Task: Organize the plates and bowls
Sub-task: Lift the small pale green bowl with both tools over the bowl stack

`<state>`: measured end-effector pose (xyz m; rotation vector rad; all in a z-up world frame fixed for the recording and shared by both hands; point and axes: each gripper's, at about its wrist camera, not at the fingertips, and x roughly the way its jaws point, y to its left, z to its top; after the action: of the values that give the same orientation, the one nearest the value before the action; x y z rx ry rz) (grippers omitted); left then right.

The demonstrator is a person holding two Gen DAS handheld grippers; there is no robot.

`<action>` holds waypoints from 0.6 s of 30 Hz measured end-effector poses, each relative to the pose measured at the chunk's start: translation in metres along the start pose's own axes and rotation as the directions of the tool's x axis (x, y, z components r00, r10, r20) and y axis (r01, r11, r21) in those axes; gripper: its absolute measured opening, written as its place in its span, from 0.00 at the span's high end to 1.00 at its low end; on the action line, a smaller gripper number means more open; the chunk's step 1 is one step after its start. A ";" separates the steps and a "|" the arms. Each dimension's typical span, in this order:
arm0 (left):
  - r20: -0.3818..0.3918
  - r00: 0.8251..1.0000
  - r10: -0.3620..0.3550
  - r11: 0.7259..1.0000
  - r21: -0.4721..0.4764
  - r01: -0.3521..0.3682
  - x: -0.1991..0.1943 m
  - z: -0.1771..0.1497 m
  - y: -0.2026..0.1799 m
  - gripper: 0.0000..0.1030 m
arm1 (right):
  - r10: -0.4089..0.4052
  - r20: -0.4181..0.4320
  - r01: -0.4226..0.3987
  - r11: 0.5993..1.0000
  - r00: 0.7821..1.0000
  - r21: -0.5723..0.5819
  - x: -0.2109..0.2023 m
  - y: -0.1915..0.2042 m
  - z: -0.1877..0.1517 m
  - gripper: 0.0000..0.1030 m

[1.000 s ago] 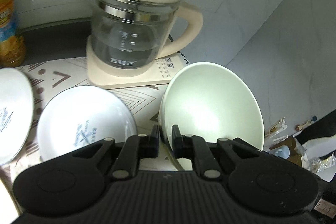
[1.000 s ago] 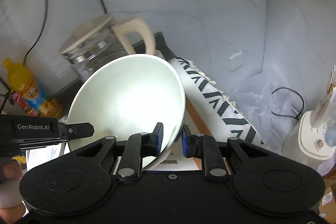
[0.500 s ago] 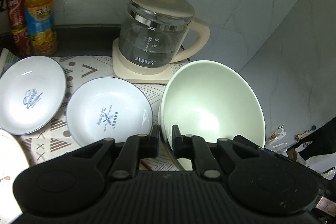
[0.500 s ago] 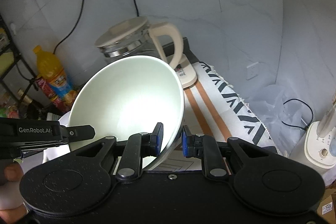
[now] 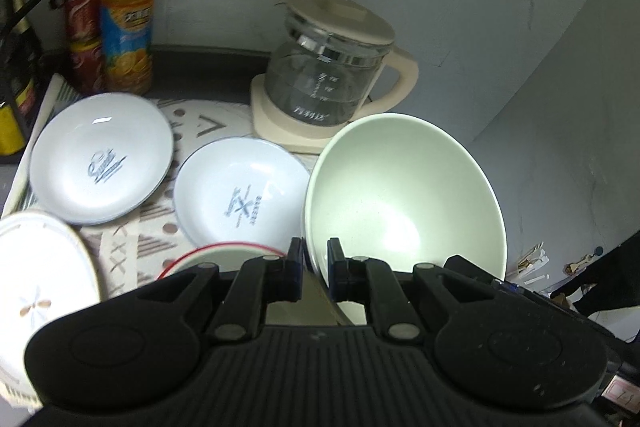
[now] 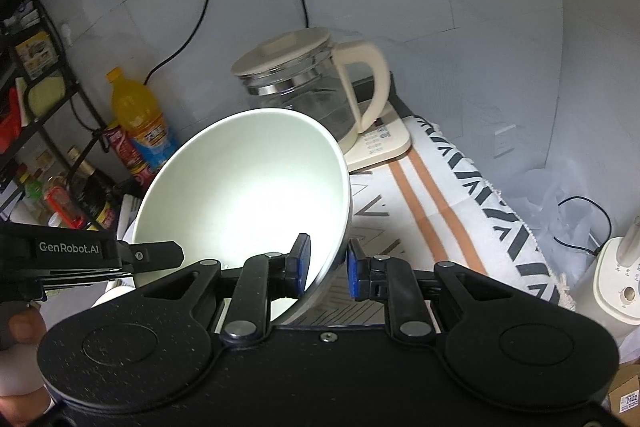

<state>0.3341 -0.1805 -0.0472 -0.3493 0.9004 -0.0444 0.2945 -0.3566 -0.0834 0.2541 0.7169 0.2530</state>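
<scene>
Both grippers have lifted the bowl (image 5: 404, 195) higher and pulled it back from the kettle (image 5: 332, 79), so more of the table shows than a second ago. The left gripper (image 5: 314, 263) is closed on the bowl's rim, one finger inside and one outside. The right gripper (image 6: 326, 263) also holds this rim between its blue pads (image 6: 301, 259), closed on the bowl's other side. The bowl is pale green, tilted, and in the air above the patterned cloth (image 6: 448, 195), not touching it.

Two white plates with blue print lie on the cloth: one (image 5: 102, 157) near the table's left edge, the other (image 5: 240, 199) just beside the bowl. A third plate (image 5: 40, 267) with a brown mark is at the front left corner. A red-rimmed dish (image 5: 224, 255) shows partly behind the left gripper. The kettle stands on its cream base at the back edge. An orange bottle (image 5: 128, 11) and a red can (image 5: 84, 35) stand at the back left corner.
</scene>
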 end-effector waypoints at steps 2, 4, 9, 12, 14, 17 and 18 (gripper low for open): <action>-0.001 1.000 0.007 1.000 -0.012 -0.007 -0.005 -0.005 0.006 0.91 | 0.013 -0.003 -0.013 1.000 1.000 -0.010 -0.001 0.004 -0.004 0.81; -0.009 1.000 0.014 0.999 -0.029 -0.014 -0.010 -0.010 0.013 0.91 | 0.029 -0.011 -0.029 0.999 1.000 -0.013 -0.002 0.008 -0.008 0.81; -0.015 0.999 0.038 0.999 -0.034 -0.038 -0.017 -0.021 0.025 0.90 | 0.052 -0.027 -0.053 0.998 0.998 -0.025 -0.001 0.017 -0.020 0.81; -0.011 0.999 0.049 0.998 -0.048 -0.050 -0.020 -0.029 0.033 0.91 | 0.066 -0.041 -0.068 0.997 0.997 -0.035 0.000 0.021 -0.029 0.80; -0.017 0.998 0.067 0.996 -0.053 -0.068 -0.021 -0.034 0.036 0.91 | 0.075 -0.056 -0.077 0.996 0.996 -0.036 0.002 0.025 -0.034 0.80; -0.024 0.996 0.087 0.995 -0.044 -0.088 -0.023 -0.040 0.042 0.91 | 0.090 -0.067 -0.094 0.994 0.994 -0.048 0.004 0.030 -0.040 0.80; -0.032 0.995 0.093 0.994 -0.049 -0.095 -0.022 -0.042 0.045 0.90 | 0.093 -0.073 -0.096 0.994 0.993 -0.049 0.006 0.031 -0.042 0.80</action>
<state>0.2826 -0.1457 -0.0685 -0.3532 0.9478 0.0599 0.2663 -0.3200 -0.1074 0.2301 0.7684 0.3722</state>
